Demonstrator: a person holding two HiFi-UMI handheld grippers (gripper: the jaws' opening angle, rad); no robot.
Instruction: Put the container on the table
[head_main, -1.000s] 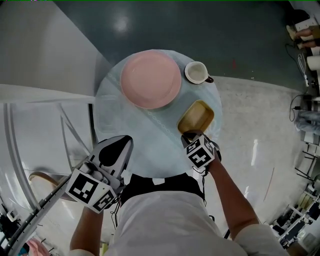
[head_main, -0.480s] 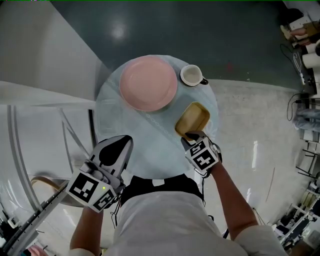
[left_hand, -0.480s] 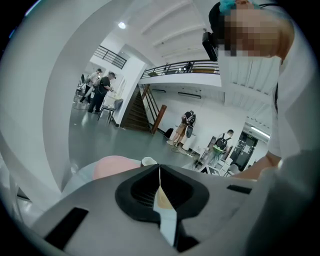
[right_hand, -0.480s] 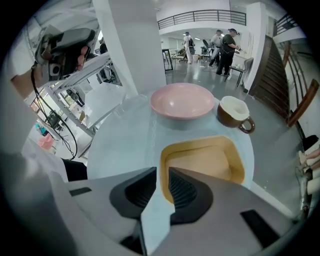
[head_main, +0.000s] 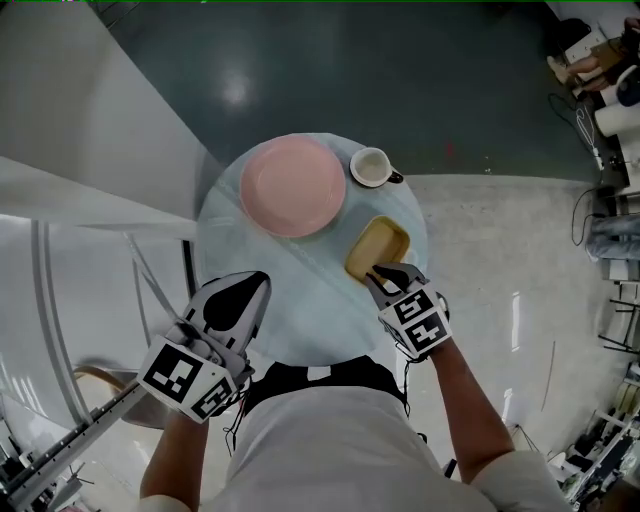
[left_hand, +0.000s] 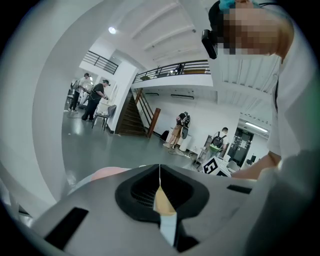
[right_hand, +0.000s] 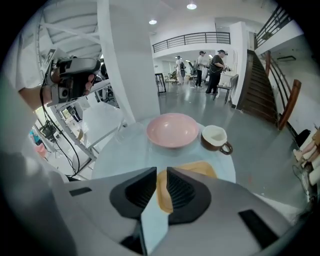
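A tan rectangular container lies flat on the round glass table, at its right side. My right gripper sits just at the container's near end with its jaws slightly apart. In the right gripper view the container shows through the narrow gap of that gripper, and nothing is clamped. My left gripper hovers over the table's near left edge, shut and empty. In the left gripper view its jaws meet in a thin line.
A pink bowl stands at the table's far left, and a white cup in a brown shell sits beside it. A white pillar and metal frame stand left of the table. People stand far off.
The right gripper has drawn back a little from the container's near end and its jaws have parted. The container stays flat on the table. The left gripper has held still.
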